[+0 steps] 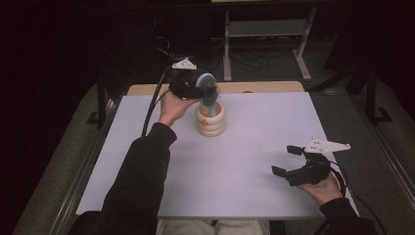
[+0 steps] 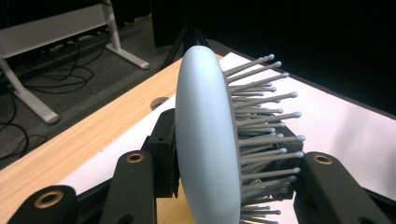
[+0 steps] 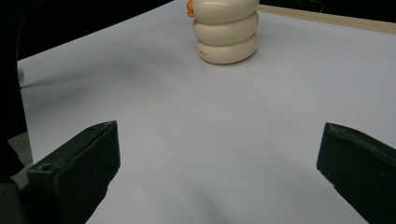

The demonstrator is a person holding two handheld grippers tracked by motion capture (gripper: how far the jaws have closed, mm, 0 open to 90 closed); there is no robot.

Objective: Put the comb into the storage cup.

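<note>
A pale blue hairbrush [image 1: 207,87] with grey bristles stands handle-down in a cream ribbed holder [image 1: 211,119] near the table's far middle. My left gripper [image 1: 195,86] is shut on the hairbrush's head, above the holder. In the left gripper view the hairbrush [image 2: 205,140] sits edge-on between the two black jaws, bristles pointing right. My right gripper [image 1: 286,159] rests open near the front right of the table, its jaws wide apart with nothing between them. The right gripper view looks at the holder [image 3: 226,30] from afar.
A white sheet [image 1: 235,161] covers most of the table, with a strip of wooden tabletop [image 1: 274,87] showing at the far edge. Beyond the table stand a white frame's legs [image 1: 303,54] and cables on a dark floor.
</note>
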